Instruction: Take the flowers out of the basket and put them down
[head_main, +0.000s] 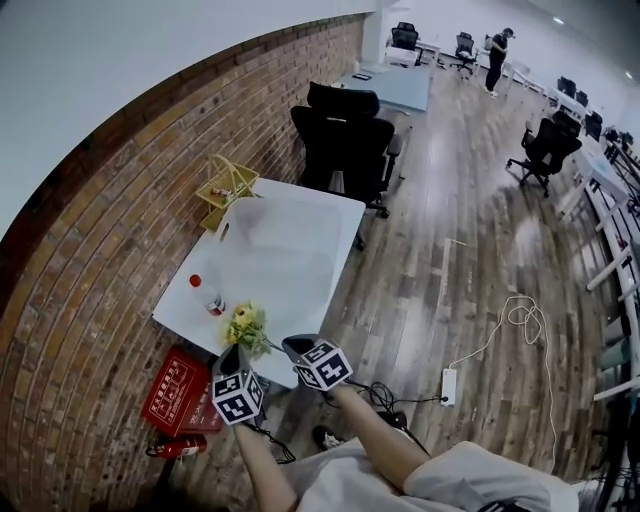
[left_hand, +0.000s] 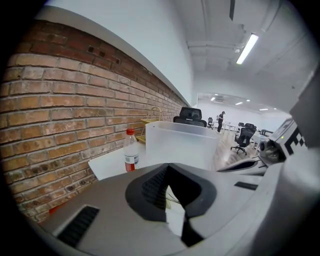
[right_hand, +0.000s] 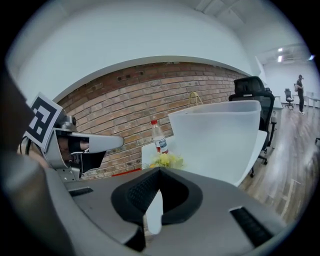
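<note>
Yellow-bloomed flower bunch (head_main: 247, 324), laid at the near edge of the white table (head_main: 300, 250), just ahead of both tongs. Its stem is pointed back at the right gripper (head_main: 297, 346), the nearer, whose jaws are pressed together. The left gripper (head_main: 229, 356) is likewise closed, with thin stems glimpsed in its slit.

text: none legible | bottle (right_hand: 159, 139) label: red-and-white band, print too small to read | red box (head_main: 175, 390) on floor: white characters, too blurred to read | marker cubes (head_main: 238, 396): black-and-white square patterns only, no letters or digits
</note>
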